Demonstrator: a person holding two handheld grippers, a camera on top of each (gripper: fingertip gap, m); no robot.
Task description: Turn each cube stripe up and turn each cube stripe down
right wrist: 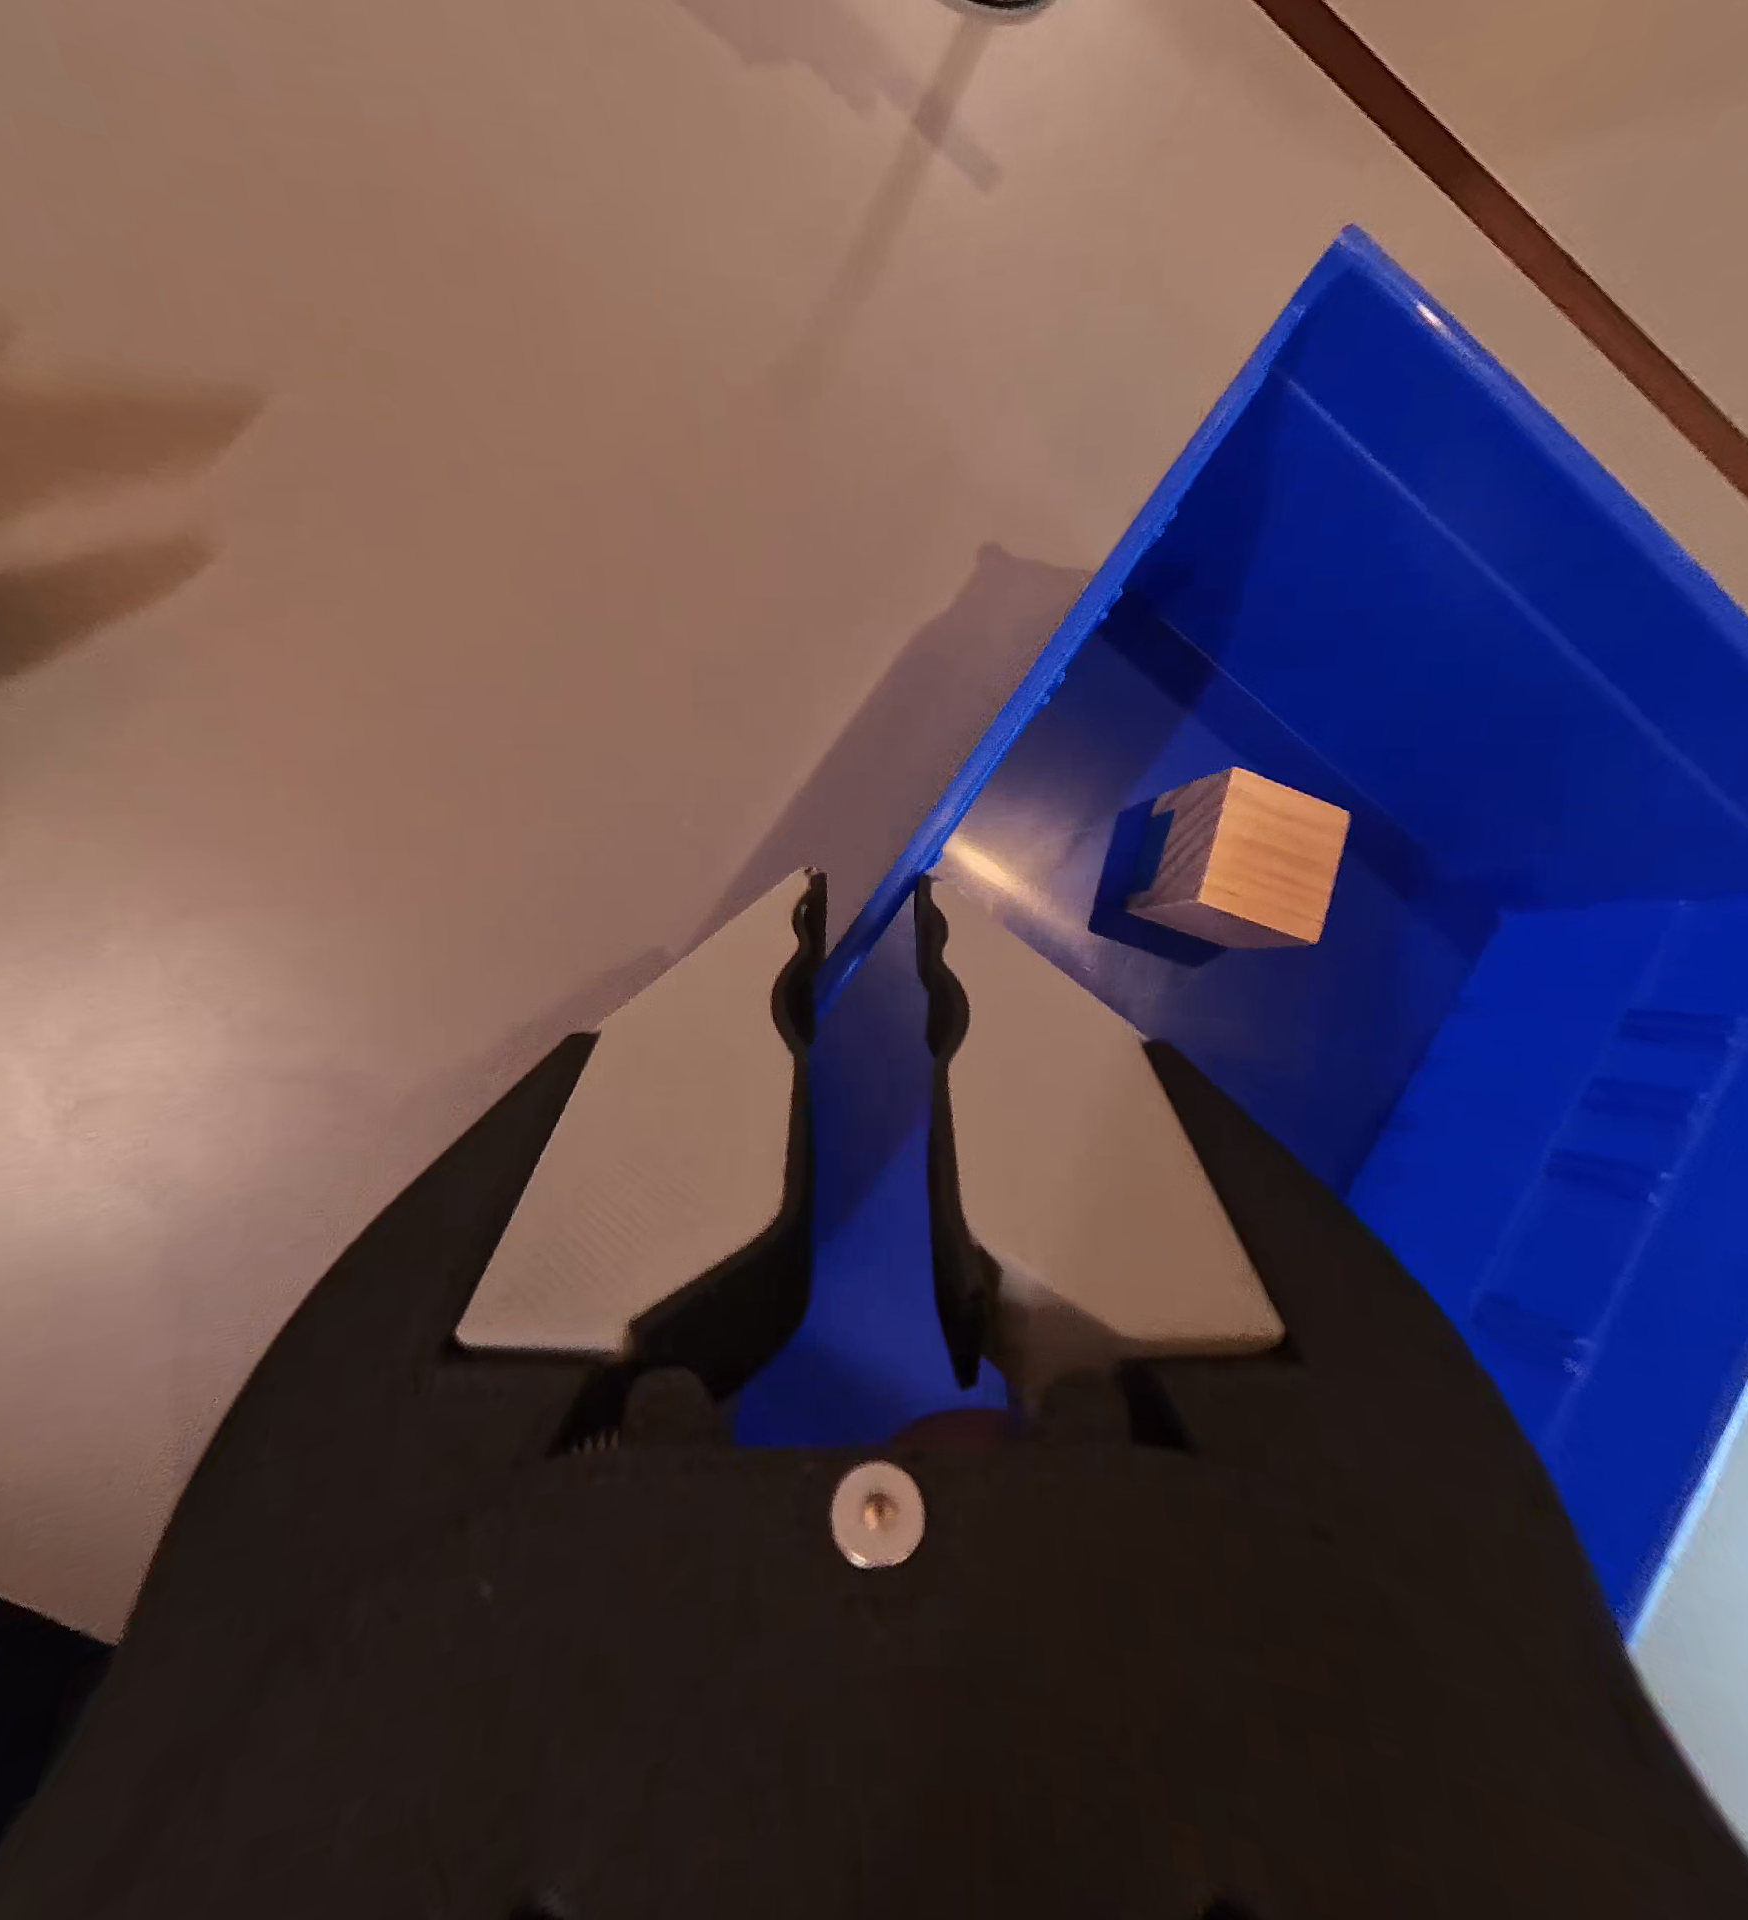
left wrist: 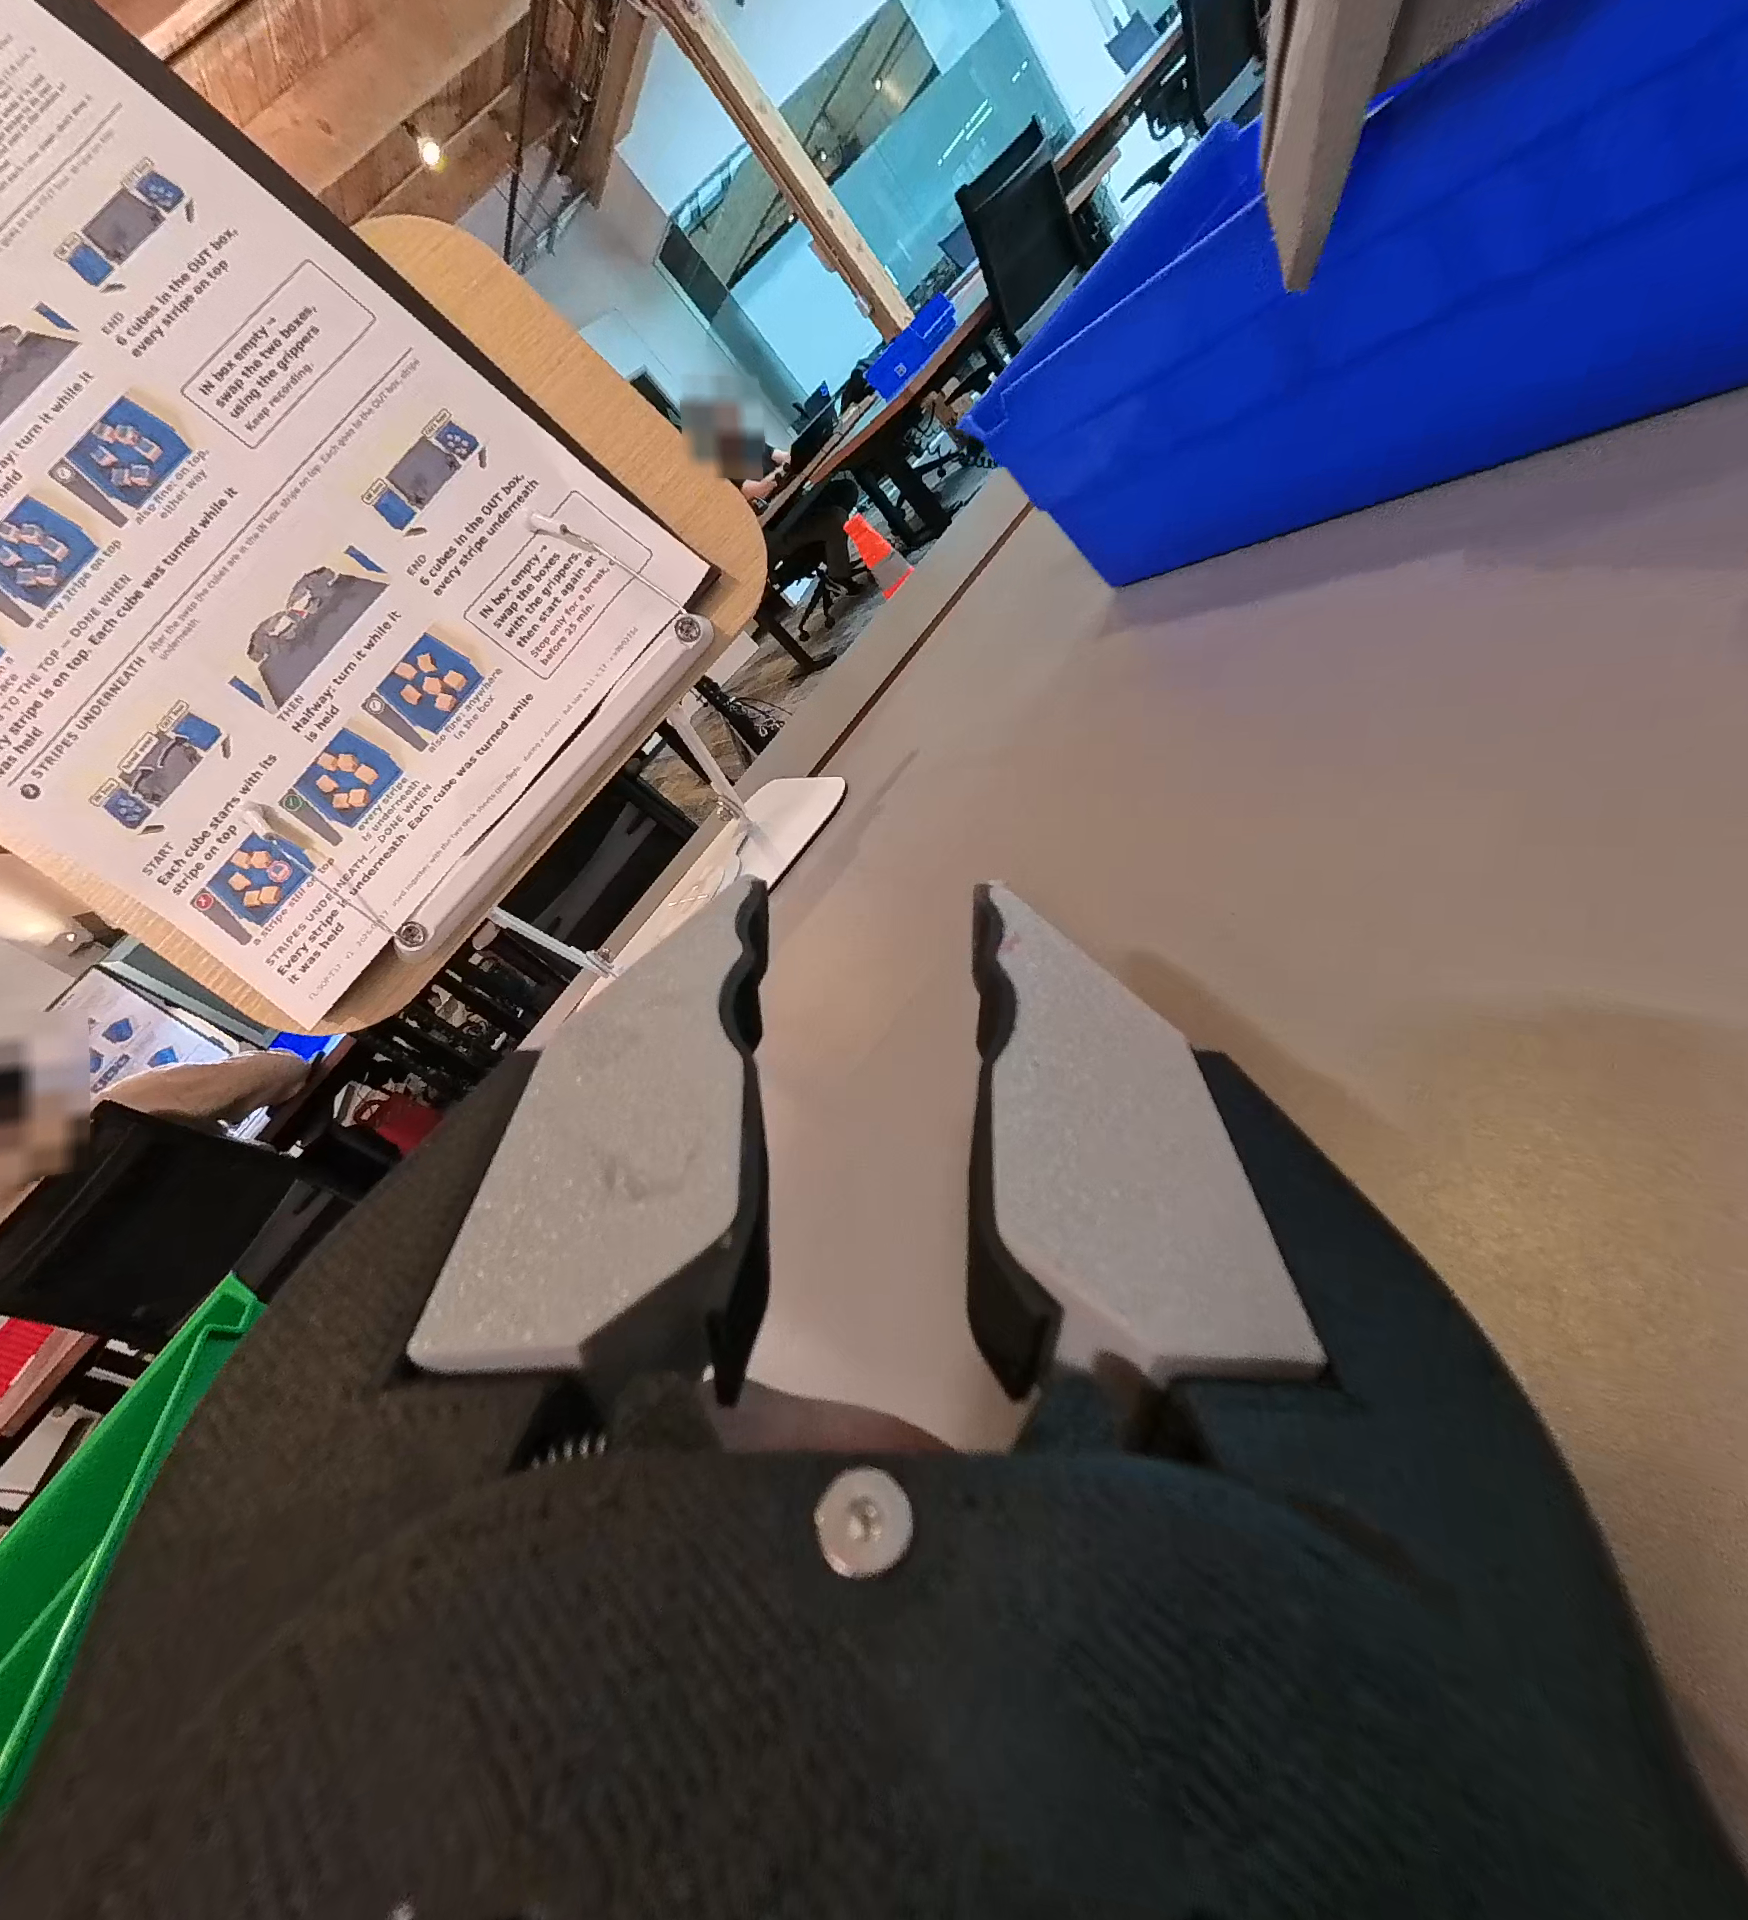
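A: Where are the edges, and how much room is there?

B: In the right wrist view the right tongs [right wrist: 868,883] hang over the near rim of the blue bin [right wrist: 1535,644], which sits at an angle on the table [right wrist: 434,520]. The table's dark edge runs just beyond the bin's far corner. To the left of the bin the tabletop is bare apart from soft shadows.

A: And the left side?

B: The left tongs [left wrist: 870,914] are low over bare table, with nothing between their fingers and a clear gap there. Ahead stands an instruction board [left wrist: 226,520] on a white stand, and the blue bins [left wrist: 1421,364] are to the right, well apart.

A: Are the right tongs gripping anything?

B: No. The fingers are apart and nothing touches them; only the bin's rim shows through the gap.

A: What is cut off or hard to read?

B: The bin's right side runs out of frame. A grey finger [left wrist: 1317,135] juts in at the top of the left view, blurred.

A: The cube?

B: 1 wooden cube [right wrist: 1234,868] rests on the bin floor near the left wall. Its blue stripe is on a side face, towards that wall.
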